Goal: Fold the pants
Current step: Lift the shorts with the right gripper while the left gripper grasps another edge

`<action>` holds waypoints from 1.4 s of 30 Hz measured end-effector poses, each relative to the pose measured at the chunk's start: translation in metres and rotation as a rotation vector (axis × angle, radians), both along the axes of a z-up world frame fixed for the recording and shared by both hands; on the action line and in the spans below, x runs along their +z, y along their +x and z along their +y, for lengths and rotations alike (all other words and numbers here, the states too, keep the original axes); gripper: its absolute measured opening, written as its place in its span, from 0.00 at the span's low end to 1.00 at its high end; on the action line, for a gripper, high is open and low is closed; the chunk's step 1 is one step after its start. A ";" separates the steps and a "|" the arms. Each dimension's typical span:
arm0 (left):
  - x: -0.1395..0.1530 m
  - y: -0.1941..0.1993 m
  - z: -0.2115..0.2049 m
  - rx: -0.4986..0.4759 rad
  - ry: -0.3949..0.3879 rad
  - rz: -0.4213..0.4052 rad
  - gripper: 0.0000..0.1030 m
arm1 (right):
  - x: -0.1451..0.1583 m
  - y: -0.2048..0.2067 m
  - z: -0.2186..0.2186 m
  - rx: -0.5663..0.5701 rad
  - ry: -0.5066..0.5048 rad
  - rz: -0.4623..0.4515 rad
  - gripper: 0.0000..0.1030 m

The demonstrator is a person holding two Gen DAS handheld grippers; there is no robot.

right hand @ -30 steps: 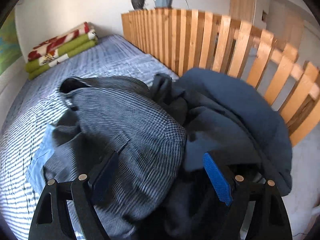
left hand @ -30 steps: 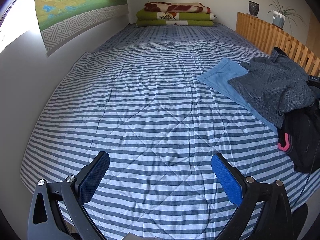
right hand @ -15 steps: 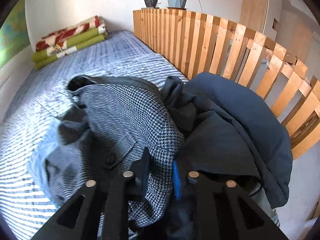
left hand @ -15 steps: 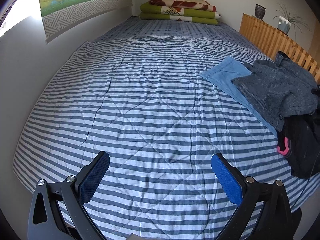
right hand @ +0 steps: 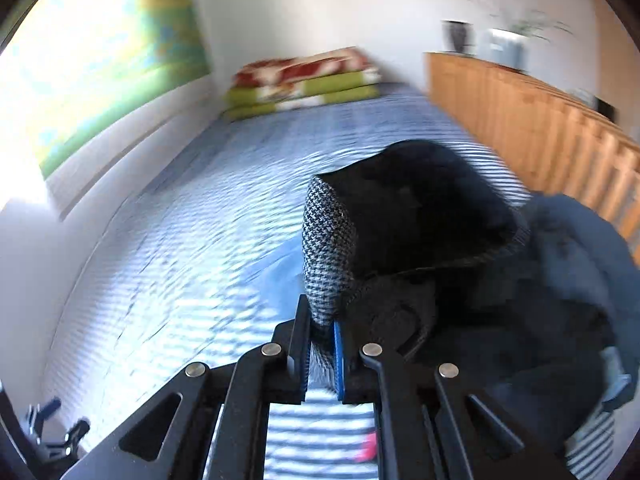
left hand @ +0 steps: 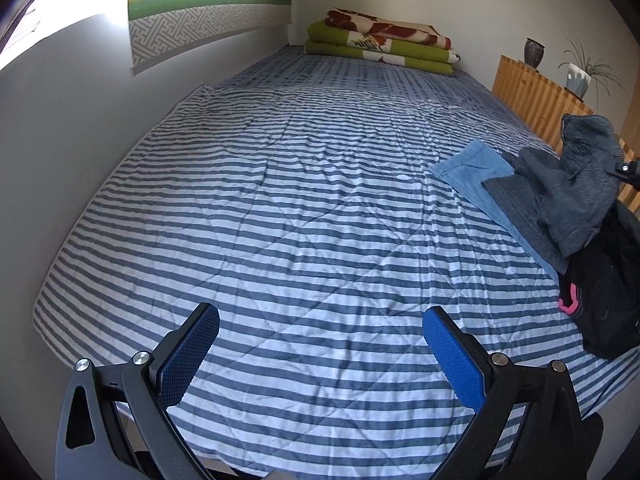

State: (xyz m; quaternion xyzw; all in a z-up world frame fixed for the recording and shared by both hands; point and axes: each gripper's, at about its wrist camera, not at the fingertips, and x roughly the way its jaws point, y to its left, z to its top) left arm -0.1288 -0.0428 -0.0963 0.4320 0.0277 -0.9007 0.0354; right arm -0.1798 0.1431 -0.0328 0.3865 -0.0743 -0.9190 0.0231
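right gripper point(right hand: 321, 336) has its jaws pinched tight on a fold of the grey houndstooth pants point(right hand: 328, 248), lifted above the clothes pile point(left hand: 600, 280) at the right edge of the striped bed point(left hand: 300, 200), next to the wooden slat rail point(right hand: 540, 120). left gripper point(left hand: 320, 344) is spread wide with nothing in it, hovering over the bare striped cover near the foot end. a light blue garment point(left hand: 476, 168) lies flat under the pile, and folded blankets point(left hand: 380, 46) sit stacked at the far end.
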 end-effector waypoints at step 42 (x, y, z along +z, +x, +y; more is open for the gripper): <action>-0.100 -0.075 -0.046 0.077 0.223 -0.218 0.93 | -0.175 0.025 -0.079 0.248 -0.167 -0.375 0.63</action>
